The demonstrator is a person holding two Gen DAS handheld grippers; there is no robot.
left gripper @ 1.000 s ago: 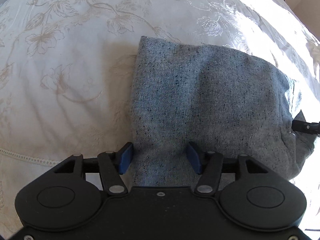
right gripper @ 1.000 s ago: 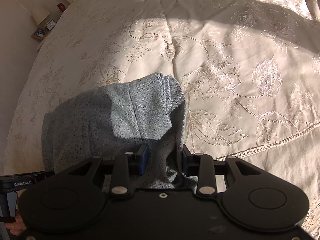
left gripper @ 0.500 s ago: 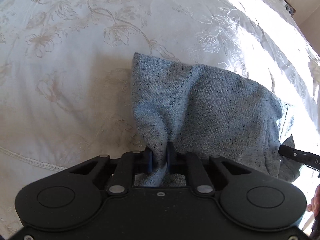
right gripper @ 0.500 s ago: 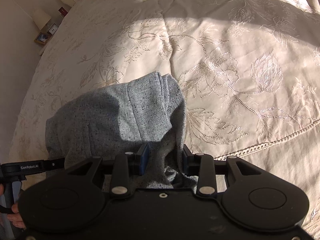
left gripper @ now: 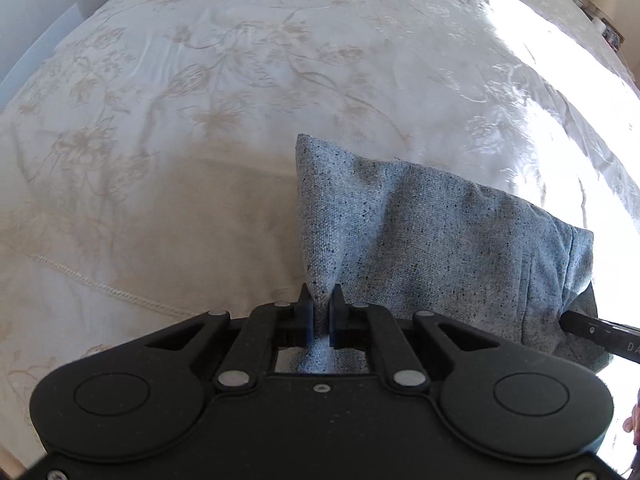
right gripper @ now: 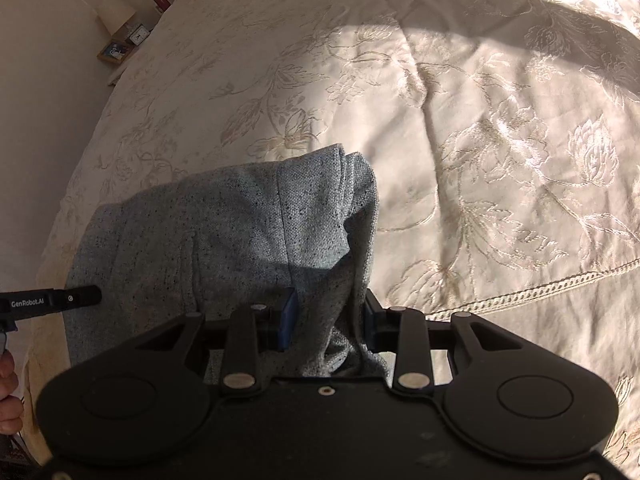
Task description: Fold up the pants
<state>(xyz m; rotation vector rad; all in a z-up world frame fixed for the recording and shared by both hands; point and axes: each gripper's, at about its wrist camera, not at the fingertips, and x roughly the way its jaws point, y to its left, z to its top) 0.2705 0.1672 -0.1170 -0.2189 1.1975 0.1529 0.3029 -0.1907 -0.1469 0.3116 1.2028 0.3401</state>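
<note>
Left wrist: pants [left gripper: 432, 240] edge between the pinching jaws.

1 pair of grey pants [left gripper: 436, 240] is lying folded on 1 cream bedspread [left gripper: 200, 120] with a flower pattern. 2 grippers are showing: the left gripper [left gripper: 319, 312] and the right gripper [right gripper: 328, 322], each showing 2 fingers. On the bedside stand, 1 lamp [right gripper: 116, 14], 1 small clock [right gripper: 140, 34] and 1 picture frame [right gripper: 114, 51] are standing.
</note>
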